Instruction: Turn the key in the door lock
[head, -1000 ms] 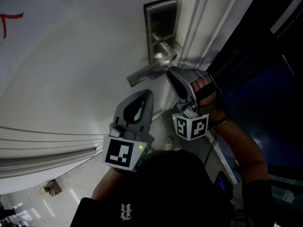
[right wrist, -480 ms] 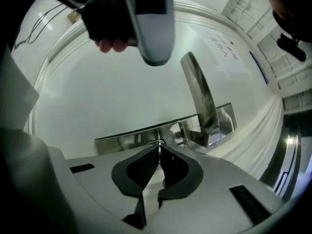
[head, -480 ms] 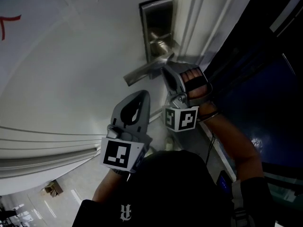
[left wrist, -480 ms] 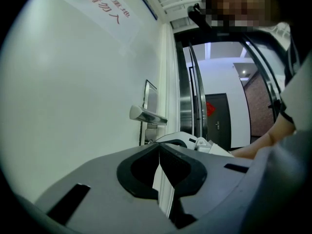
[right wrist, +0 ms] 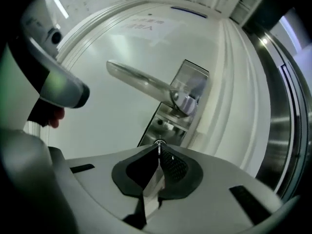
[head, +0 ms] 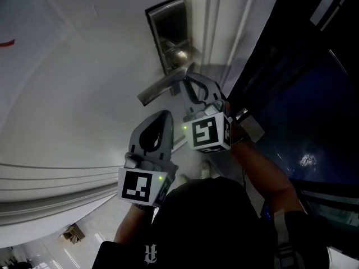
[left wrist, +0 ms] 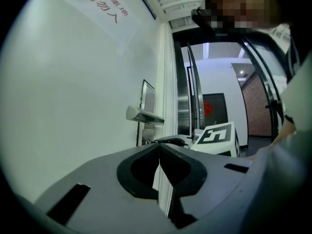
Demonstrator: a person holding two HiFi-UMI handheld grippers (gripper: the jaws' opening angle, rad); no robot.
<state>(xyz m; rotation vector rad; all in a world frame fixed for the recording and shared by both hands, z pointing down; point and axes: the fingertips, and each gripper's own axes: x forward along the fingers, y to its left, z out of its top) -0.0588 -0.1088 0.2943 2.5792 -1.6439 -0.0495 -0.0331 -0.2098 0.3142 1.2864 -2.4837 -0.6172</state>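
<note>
Leftward and upward went the right gripper (head: 187, 82) since a second earlier, and it rolled so that its marker cube (head: 208, 132) faced the head camera and hid the hand behind it, which had shown before. At the left of the head view lay the pale door (head: 73, 83), its far edge cut off by the frame. Low and left of centre, the left gripper (head: 165, 115) hung apart from the door; in its own view the jaws were pressed together with nothing between them. Above it, the lever handle (head: 160, 88) slanted down to the left from the lock plate (head: 168, 27). Just right of the lever, the right gripper's tip sat under the handle against the lower plate, though the head view hid the contact. In the right gripper view the jaws were clamped on a sliver of metal, the key (right wrist: 158, 142), most of it covered by the pads; the blade and keyhole could not be made out. The person's dark head (head: 196, 217) blocked both forearms at the bottom. Dark glass (head: 303, 94) filled the right side.
</note>
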